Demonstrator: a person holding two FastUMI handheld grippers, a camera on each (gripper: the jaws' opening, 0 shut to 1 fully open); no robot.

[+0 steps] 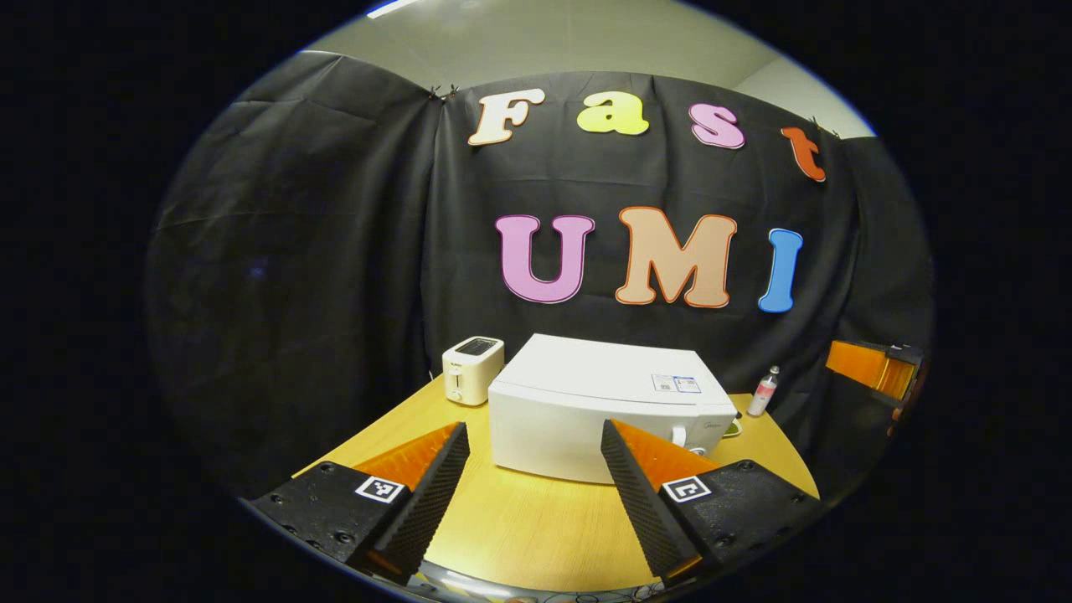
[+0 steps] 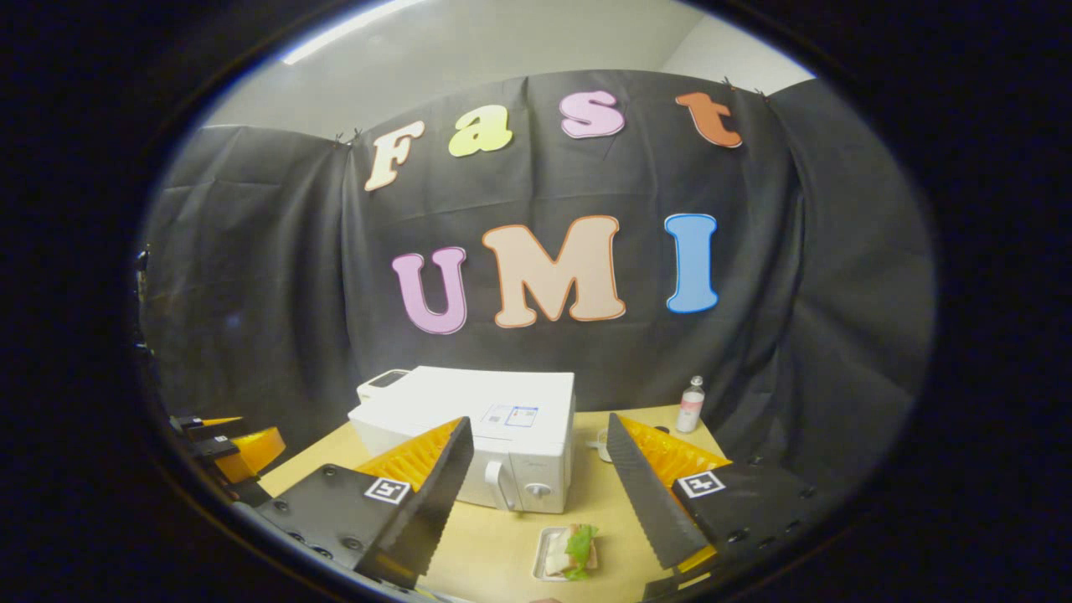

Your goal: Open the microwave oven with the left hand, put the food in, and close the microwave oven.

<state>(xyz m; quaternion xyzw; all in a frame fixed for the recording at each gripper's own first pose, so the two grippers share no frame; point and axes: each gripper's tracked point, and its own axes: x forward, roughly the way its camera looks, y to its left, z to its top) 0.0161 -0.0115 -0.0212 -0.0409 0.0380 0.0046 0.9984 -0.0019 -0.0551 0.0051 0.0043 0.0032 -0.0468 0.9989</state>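
Note:
A white microwave oven [image 1: 586, 402] stands shut on the wooden table [image 1: 519, 528], straight ahead of my left gripper [image 1: 536, 469], which is open and holds nothing. In the right gripper view the microwave oven [image 2: 486, 427] shows its handle [image 2: 502, 486] and knobs on its right side. In front of it lies the food, a sandwich with green lettuce [image 2: 574, 548] on a small tray [image 2: 544, 557]. My right gripper [image 2: 540, 477] hangs open above the tray, holding nothing. The other gripper [image 2: 226, 444] shows at the far left of this view.
A white toaster [image 1: 471, 368] stands left of the microwave at the back. A small bottle [image 1: 764, 391] stands at the back right of the table, near the cloth wall; a cup [image 2: 601, 445] sits right of the microwave. The table's front edge lies just under both grippers.

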